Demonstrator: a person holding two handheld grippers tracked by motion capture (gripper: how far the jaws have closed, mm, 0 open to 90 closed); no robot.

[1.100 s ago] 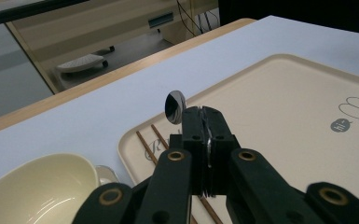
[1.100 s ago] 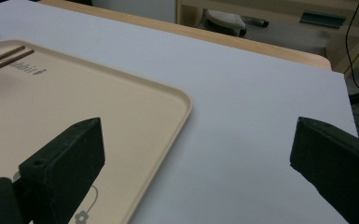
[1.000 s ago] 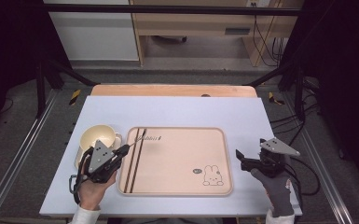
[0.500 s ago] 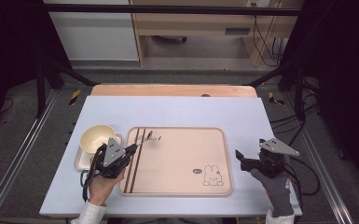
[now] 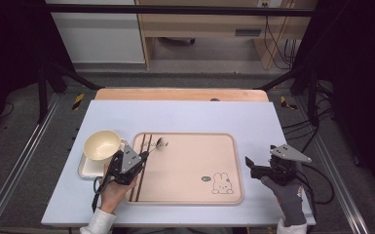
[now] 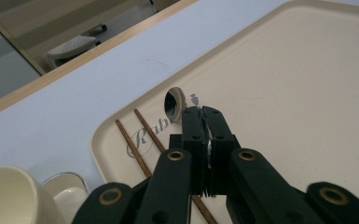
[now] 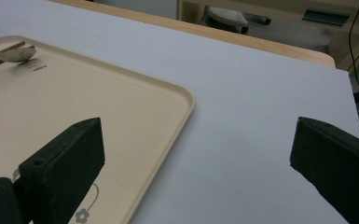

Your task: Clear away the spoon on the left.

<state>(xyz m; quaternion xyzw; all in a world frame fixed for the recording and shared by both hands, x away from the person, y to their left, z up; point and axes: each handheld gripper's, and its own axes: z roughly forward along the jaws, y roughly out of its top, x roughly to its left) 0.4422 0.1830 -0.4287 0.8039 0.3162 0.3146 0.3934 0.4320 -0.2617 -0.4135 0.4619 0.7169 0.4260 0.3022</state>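
So the left hand-held gripper [image 6: 204, 112] is clamped on a spoon's [image 6: 176, 103] handle, bowl sticking out over the beige tray's [image 5: 224, 141] top-left corner beside the chopsticks [image 6: 137, 140]. A spoon's light, stiff and slick, I'd guess, so gripping mid-handle makes sense. That hand [image 5: 114, 187] angles forward, low. The right hand-held gripper [image 5: 258, 168] sits wide open, holding nothing, on the desk [image 5: 185, 114].

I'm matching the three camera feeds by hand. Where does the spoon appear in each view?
High view: spoon at the tray's far left corner, handle in the left gripper.
Left gripper view: bowl just beyond the shut jaws, centre.
Right gripper view: top left corner, over the tray.
Shared landmark: the chopsticks beside it.
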